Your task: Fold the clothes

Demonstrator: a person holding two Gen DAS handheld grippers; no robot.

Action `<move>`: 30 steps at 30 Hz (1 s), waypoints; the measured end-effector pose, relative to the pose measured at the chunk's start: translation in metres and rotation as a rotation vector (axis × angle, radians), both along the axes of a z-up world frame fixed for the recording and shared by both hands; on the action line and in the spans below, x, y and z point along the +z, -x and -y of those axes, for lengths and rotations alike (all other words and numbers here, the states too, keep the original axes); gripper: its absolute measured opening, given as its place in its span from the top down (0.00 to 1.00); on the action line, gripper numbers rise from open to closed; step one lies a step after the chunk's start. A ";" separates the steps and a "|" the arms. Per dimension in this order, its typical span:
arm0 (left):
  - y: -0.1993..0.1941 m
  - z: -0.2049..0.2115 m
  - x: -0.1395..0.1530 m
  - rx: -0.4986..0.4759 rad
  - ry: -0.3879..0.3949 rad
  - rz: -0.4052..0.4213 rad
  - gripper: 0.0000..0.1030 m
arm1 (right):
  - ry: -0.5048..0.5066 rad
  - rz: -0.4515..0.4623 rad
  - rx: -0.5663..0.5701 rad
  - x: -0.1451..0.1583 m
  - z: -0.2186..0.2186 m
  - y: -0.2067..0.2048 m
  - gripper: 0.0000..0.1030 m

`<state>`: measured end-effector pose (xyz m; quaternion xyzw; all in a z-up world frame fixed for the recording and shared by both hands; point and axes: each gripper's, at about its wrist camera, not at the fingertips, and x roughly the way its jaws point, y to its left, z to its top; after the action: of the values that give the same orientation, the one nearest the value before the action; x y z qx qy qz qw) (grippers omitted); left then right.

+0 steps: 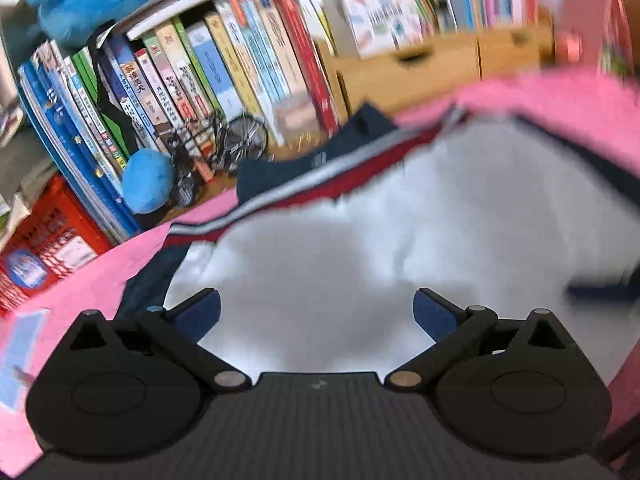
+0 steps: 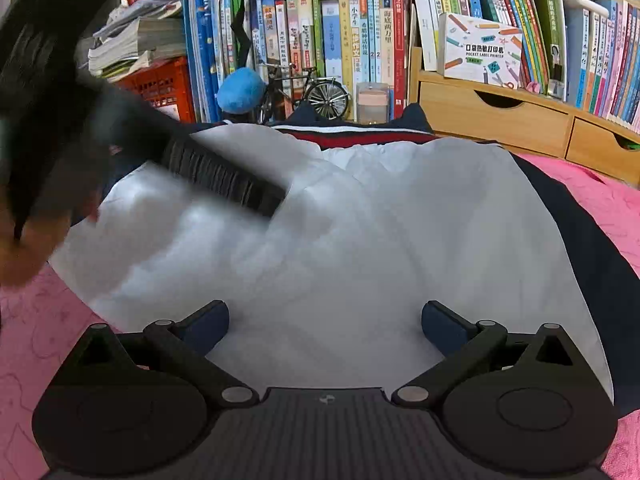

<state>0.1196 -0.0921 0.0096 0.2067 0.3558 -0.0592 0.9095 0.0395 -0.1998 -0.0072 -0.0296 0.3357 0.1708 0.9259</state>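
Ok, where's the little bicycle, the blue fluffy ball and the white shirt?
Toy bicycle (image 2: 308,92): right wrist view, on its frame near the rear wheel.
Blue fluffy ball (image 2: 241,90): right wrist view, its middle.
White shirt (image 2: 380,232): right wrist view, middle of the fabric.

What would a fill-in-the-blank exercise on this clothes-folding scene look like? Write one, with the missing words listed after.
1. The white garment lies on a ____ cloth.
2. Both the left gripper and the right gripper have their jaws ____.
3. The band along the garment's far edge is striped white and ____.
4. Behind the garment, a miniature ____ stands before the books.

Missing words: pink; open; red; bicycle
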 end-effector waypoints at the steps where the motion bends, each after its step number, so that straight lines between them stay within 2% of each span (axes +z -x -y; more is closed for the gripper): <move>1: -0.005 0.002 -0.011 -0.004 -0.032 -0.013 0.00 | 0.000 0.000 0.000 0.000 0.000 0.000 0.00; 3: -0.021 -0.004 -0.014 0.031 0.017 0.019 0.00 | 0.000 0.000 0.000 0.000 0.000 0.000 0.00; 6: -0.059 -0.018 -0.012 0.243 0.018 0.033 0.00 | -0.002 0.000 0.000 0.000 0.000 0.001 0.00; 9: -0.049 -0.044 0.002 0.303 0.131 0.018 0.00 | -0.005 0.001 0.000 0.000 0.001 0.001 0.00; 10: -0.034 -0.054 0.007 0.283 0.133 0.037 0.00 | -0.006 0.001 0.000 0.000 0.001 0.001 0.00; 12: -0.002 -0.071 0.012 0.248 0.070 0.076 0.00 | -0.008 0.001 0.001 0.000 0.001 0.000 0.00; 16: 0.037 -0.132 0.007 0.364 -0.013 0.065 0.00 | -0.005 0.002 -0.001 0.000 0.000 0.000 0.00; 20: 0.060 -0.196 0.028 0.514 0.187 0.116 0.00 | -0.004 0.003 0.001 0.000 0.001 -0.001 0.00; 22: 0.080 -0.203 0.044 0.500 0.280 0.168 0.00 | -0.004 0.003 0.001 -0.001 0.001 -0.002 0.00; 24: 0.095 -0.188 0.052 0.424 0.255 0.209 0.00 | -0.005 0.003 0.003 -0.001 0.003 -0.002 0.00; 27: 0.105 -0.154 0.046 0.306 0.145 0.209 0.00 | -0.012 0.006 -0.006 -0.001 0.005 -0.001 0.00; 30: 0.094 -0.140 0.016 0.326 -0.011 0.148 0.00 | -0.107 0.010 -0.072 0.009 0.026 0.010 0.00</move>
<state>0.0260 0.0483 0.0253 0.1548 0.3173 0.1064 0.9295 0.0294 -0.2259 0.0018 0.0311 0.3225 0.1549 0.9333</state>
